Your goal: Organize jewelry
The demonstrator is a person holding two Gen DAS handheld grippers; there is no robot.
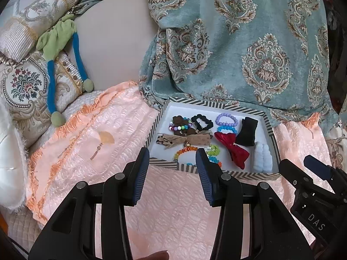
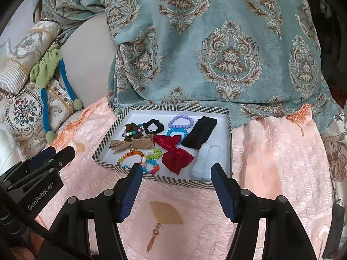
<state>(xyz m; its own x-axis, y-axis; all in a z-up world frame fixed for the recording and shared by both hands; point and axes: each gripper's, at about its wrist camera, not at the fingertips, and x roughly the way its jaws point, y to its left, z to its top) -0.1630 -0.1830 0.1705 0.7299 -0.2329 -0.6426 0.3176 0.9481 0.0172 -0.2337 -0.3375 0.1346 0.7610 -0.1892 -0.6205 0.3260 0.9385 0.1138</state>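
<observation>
Both grippers, left gripper [image 1: 172, 158] and right gripper [image 2: 176, 173], hover low-centre of frame just short of the striped tray [image 2: 229, 143] on the pink quilted bed cover [image 2: 271, 151], jaws spread and empty. Jewelry sits in the tray mid-frame: glossy bead bracelets [image 2: 181, 121], a stiff red satin bow [image 2: 173, 153], soft black and white fabric pieces. Judgement: come in over the tray wall; pinch one bead ring, clear of its neighbours.

Both grippers hang side by side just short of the tray [image 1: 216, 106], angled down toward it. The left gripper [image 1: 172, 151] is parted and empty. The right gripper [image 2: 176, 167] gapes wider, likewise empty.
</observation>
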